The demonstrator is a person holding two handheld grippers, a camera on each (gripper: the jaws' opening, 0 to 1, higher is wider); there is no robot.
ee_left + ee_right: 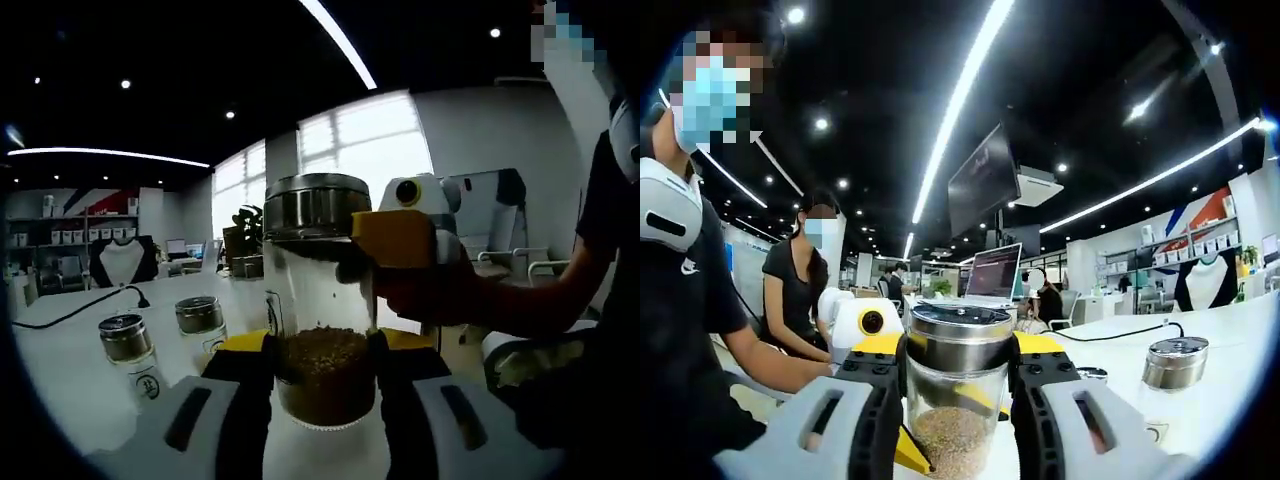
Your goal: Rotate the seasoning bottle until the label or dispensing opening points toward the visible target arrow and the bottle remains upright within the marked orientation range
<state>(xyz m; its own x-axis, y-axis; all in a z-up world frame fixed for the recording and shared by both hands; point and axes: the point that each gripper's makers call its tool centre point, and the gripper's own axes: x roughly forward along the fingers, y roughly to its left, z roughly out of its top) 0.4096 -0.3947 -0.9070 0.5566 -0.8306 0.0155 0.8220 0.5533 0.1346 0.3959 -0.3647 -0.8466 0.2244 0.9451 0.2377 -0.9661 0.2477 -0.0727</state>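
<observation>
A glass seasoning bottle (322, 300) with a steel lid and brown grains in its lower half stands upright over the white table (70, 350). My left gripper (322, 375) is shut on its lower body, with a black pad on each side. The right gripper (398, 240), held by a person's hand, reaches in from the right and clamps the bottle at lid height. In the right gripper view the same bottle (958, 400) sits between my right gripper (960, 365) jaws, which press just under the lid. The left gripper (862, 325) shows behind the bottle on the left.
Two smaller steel-capped bottles (128, 345) (201, 320) stand on the table left of the held bottle, and one of these bottles (1173, 368) is at the right. A black cable (85, 305) crosses the table. A laptop (992, 272) and a seated person (790, 290) are behind.
</observation>
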